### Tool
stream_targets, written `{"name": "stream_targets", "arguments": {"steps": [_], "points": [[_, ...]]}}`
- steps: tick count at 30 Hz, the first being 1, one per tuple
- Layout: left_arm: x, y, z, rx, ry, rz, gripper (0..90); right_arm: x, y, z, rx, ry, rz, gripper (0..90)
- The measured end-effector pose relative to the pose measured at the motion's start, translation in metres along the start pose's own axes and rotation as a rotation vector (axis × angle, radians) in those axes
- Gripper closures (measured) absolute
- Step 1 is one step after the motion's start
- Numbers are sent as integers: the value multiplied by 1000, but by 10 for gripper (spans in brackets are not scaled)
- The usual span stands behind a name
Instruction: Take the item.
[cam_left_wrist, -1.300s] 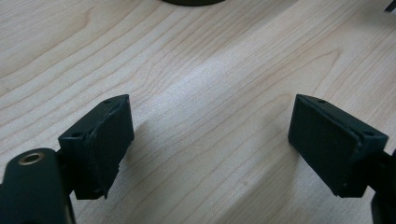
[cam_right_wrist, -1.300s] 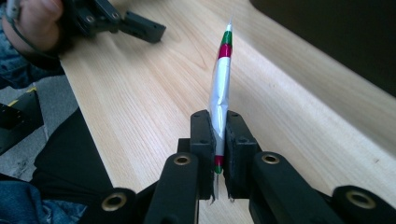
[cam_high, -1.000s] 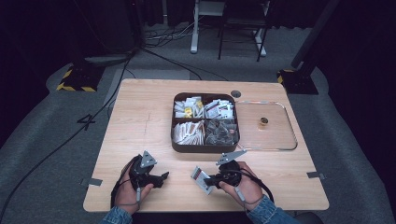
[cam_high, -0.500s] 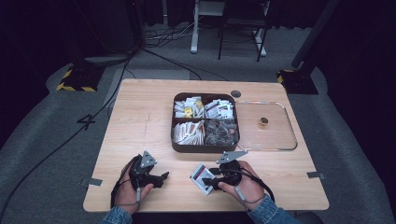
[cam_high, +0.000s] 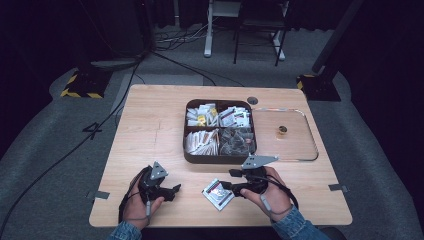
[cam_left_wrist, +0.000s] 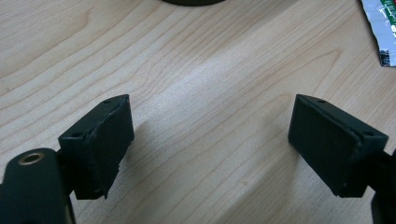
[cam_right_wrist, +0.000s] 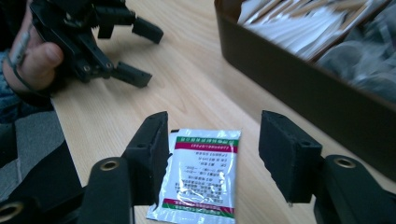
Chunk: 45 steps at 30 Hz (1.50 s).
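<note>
The table (cam_high: 150, 125) is seen from above and in front by the high view, at some distance. The wood is looked down on closely by the left gripper view, between its own jaws. A low, near look along the tabletop is given by the right gripper view, where the packet (cam_right_wrist: 201, 175), the divided box (cam_right_wrist: 299, 88) and the left gripper (cam_right_wrist: 135, 51) are shared with the high view.

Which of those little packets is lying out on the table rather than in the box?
The silver packet with red and green bands, flat on the wooden table by the right gripper; the others fill the dark compartment box.
</note>
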<state>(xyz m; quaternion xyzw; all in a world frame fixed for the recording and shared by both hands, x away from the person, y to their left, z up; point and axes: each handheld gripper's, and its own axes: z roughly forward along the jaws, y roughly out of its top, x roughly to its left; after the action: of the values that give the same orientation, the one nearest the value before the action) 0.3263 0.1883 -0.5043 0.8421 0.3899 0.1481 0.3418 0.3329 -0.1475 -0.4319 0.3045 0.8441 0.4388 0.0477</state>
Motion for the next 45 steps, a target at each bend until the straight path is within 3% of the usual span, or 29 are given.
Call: {"name": "stream_targets", "arguments": {"steps": [5,13,25,29,32,45], "points": [[0,0,0,0,0,0,146,-10,3,-22,-18,-17,-24,394],[3,-3,-4,1,3,-3,149,-31,-1,-52,-39,-84,-35,361],[17,-12,-12,2,11,-10,149,-61,-20,-77,-44,-173,-10,354],[17,-12,-12,2,11,-10,148,-71,-29,-84,-46,-216,0,360],[17,-12,-12,3,10,-10,145,-86,-42,-90,-31,-251,41,358],[17,-12,-12,4,10,-10,143,-115,-73,-87,37,-306,77,347]]}}
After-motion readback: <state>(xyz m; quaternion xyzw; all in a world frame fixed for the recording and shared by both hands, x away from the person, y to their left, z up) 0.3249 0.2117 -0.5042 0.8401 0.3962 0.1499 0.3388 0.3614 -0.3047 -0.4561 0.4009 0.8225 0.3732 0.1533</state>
